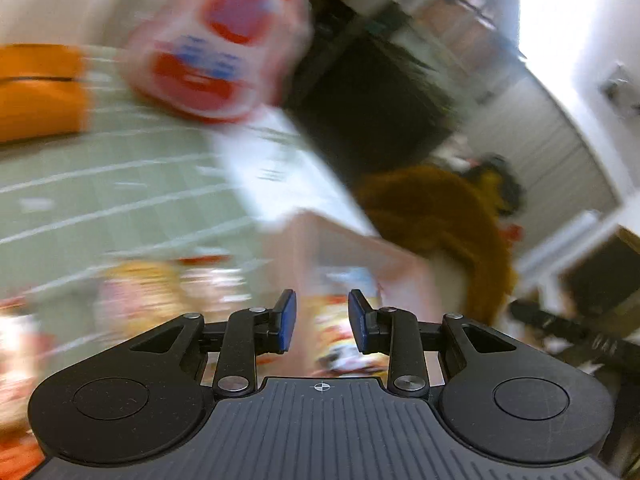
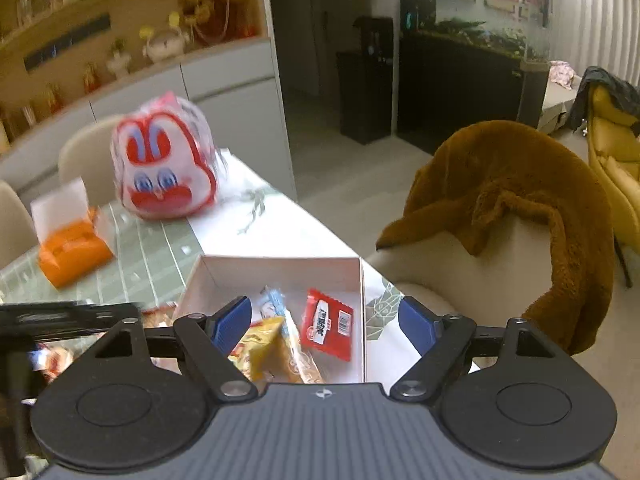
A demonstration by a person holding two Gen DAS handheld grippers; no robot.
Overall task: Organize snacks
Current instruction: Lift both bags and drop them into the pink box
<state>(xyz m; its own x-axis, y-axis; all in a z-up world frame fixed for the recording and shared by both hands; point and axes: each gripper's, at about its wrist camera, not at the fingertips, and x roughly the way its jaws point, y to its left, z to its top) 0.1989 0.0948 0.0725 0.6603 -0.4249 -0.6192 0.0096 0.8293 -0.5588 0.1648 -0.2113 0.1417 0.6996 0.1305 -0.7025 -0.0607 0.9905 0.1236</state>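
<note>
You held your right gripper (image 2: 323,325) above the shallow white cardboard box (image 2: 280,270) near the table's edge, its blue-padded jaws spread wide with nothing between them, which suited either a fresh release or a reach down for another packet. Inside the box lay the snacks already gathered: a flat red sachet with a barcode (image 2: 327,329), a yellow crinkled bag (image 2: 266,346) and a pale blue-and-white wrapper (image 2: 272,300), heaped toward the near side. Your left gripper (image 1: 322,326) sat lower and was blurred by motion; its jaws stood partly open, a moderate gap, and held nothing that I could make out. Ahead of it more wrappers (image 1: 160,292) lay loose on the green tiled tabletop (image 1: 120,168), probably the ones left to sort. The red-and-white cartoon-faced bag (image 2: 164,164) and the orange carton with a white flap (image 2: 72,248) stood well apart at the far end, likely outside this step.
</note>
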